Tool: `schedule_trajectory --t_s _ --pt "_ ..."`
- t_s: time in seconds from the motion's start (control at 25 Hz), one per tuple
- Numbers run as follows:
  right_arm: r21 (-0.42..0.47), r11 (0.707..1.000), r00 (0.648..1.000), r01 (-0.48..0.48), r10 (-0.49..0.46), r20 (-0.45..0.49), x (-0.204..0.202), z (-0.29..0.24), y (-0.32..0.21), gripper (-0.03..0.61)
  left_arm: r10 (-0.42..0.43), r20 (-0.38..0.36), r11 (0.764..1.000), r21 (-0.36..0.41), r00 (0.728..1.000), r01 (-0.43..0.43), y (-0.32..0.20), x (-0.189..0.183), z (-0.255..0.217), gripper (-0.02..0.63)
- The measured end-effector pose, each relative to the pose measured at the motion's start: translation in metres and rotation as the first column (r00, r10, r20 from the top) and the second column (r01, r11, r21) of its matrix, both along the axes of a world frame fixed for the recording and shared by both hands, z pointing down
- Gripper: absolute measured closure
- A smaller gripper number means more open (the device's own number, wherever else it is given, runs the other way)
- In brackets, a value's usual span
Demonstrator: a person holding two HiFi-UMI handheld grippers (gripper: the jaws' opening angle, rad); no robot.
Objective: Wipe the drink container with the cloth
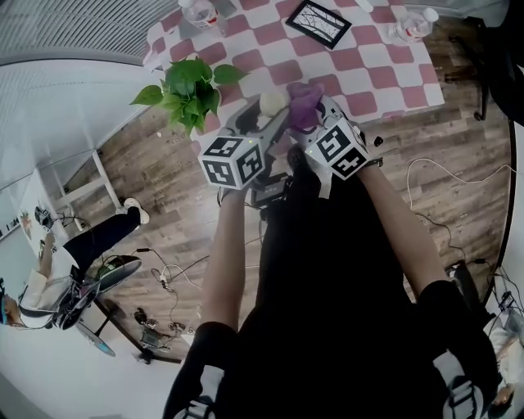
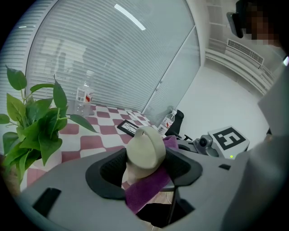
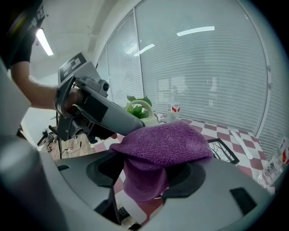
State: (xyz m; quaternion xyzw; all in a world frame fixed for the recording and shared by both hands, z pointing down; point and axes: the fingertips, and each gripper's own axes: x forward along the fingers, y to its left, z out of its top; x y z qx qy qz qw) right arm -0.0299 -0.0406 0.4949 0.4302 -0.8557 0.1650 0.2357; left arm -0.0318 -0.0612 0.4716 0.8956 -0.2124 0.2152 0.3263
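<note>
My left gripper is shut on a cream drink container, holding it up at the near edge of the table. A purple cloth lies against the container. One strip of the cloth crosses below the container's cap. My right gripper stands open right beside the left one. The cloth drapes over its right jaw and hangs down between the two jaws, with a gap showing at the left pad.
A table with a pink and white checked cover stands ahead. On it are a potted green plant, a black picture frame and water bottles. A seated person and cables are on the wooden floor at left.
</note>
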Motion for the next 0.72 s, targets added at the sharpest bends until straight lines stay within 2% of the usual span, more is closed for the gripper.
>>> schedule_trajectory --t_s 0.52,0.72 --pt "0.027 0.996 0.993 0.081 -0.079 -0.089 0.003 0.037 -0.003 0.282 -0.06 0.007 0.998 -0.01 0.998 0.06 -0.003 -0.004 0.002 0.331" --pt "-0.002 0.994 0.986 0.107 -0.106 -0.126 0.007 0.061 0.002 0.279 -0.087 0.007 0.996 -0.023 0.996 0.087 -0.002 -0.008 0.004 0.331"
